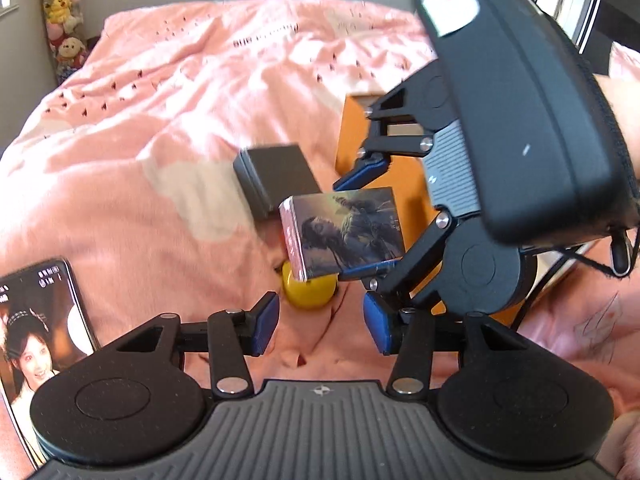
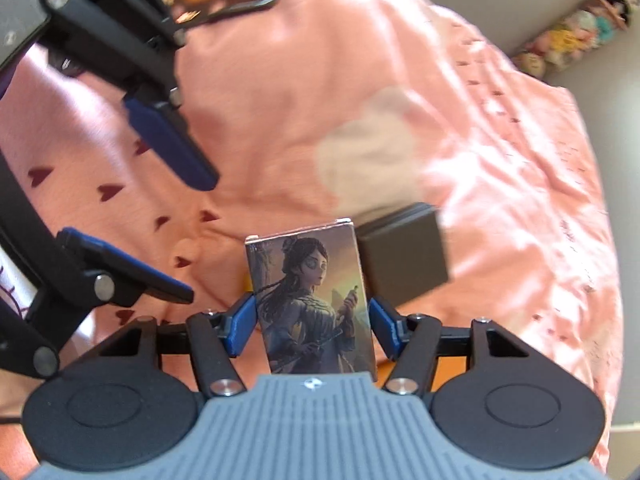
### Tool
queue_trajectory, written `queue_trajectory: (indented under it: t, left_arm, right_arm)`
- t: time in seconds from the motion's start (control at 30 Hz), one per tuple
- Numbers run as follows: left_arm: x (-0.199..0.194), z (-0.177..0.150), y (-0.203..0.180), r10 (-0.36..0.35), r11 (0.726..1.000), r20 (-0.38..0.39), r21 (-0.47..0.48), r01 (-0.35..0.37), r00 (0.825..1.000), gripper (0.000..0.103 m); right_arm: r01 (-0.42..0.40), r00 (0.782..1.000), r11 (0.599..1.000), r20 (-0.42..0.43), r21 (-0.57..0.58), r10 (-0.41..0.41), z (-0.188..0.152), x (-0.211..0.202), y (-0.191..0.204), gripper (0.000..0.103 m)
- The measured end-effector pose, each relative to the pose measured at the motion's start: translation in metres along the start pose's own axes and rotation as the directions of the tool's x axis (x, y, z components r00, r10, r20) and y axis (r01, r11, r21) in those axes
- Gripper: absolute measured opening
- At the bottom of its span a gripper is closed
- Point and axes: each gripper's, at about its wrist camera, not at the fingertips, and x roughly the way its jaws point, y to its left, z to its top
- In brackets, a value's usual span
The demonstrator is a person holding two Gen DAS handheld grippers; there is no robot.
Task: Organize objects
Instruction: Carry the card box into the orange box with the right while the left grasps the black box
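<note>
A small box printed with a picture of a dark-haired woman [image 2: 316, 308] is held above the pink bed cover, my right gripper [image 2: 313, 328] shut on its two sides. In the left wrist view the same picture box [image 1: 344, 236] hangs tilted between the right gripper's blue pads [image 1: 360, 172]. My left gripper [image 1: 322, 325] is open just below it, with nothing between its fingers. A yellow ball [image 1: 308, 292] lies on the cover just beyond the left fingertips, partly hidden by the box. From the right wrist view the left gripper [image 2: 160, 208] shows at the upper left, also open.
A dark grey box [image 1: 276, 180] [image 2: 404, 260] lies on the pink cover [image 1: 160, 120]. An orange box [image 1: 356, 136] stands behind the right gripper. A phone showing a photo [image 1: 40, 328] lies at the left. Plush toys [image 1: 62, 12] line the far wall.
</note>
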Motion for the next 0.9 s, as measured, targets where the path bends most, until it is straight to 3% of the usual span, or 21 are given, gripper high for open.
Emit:
queue_trajectory:
  t: [0.23, 0.47, 0.6, 0.77, 0.9]
  left_arm:
    - [-0.008, 0.021, 0.004, -0.03, 0.999, 0.033, -0.018, 0.031, 0.999, 0.06]
    - [0.009, 0.051, 0.014, -0.052, 0.998, 0.011, 0.027, 0.051, 0.999, 0.07]
    - [0.032, 0.061, 0.031, -0.075, 0.996, -0.023, 0.051, 0.076, 0.997, 0.073]
    - [0.068, 0.081, 0.055, -0.117, 0.991, -0.081, -0.073, 0.111, 0.99, 0.08]
    - [0.102, 0.091, 0.068, -0.096, 0.986, -0.115, -0.146, 0.078, 0.989, 0.082]
  right_arm:
    - [0.071, 0.994, 0.985, 0.069, 0.156, -0.082, -0.016, -0.042, -0.025, 0.063]
    - [0.093, 0.993, 0.923, 0.039, 0.374, -0.116, -0.048, -0.057, -0.061, 0.063]
    - [0.071, 0.997, 0.857, -0.001, 0.511, -0.082, -0.085, -0.067, -0.077, 0.063]
    - [0.003, 1.0, 0.742, -0.012, 0.67, 0.007, -0.137, -0.062, -0.083, 0.063]
    - [-0.038, 0.997, 0.671, -0.022, 0.741, 0.08, -0.166, -0.048, -0.081, 0.063]
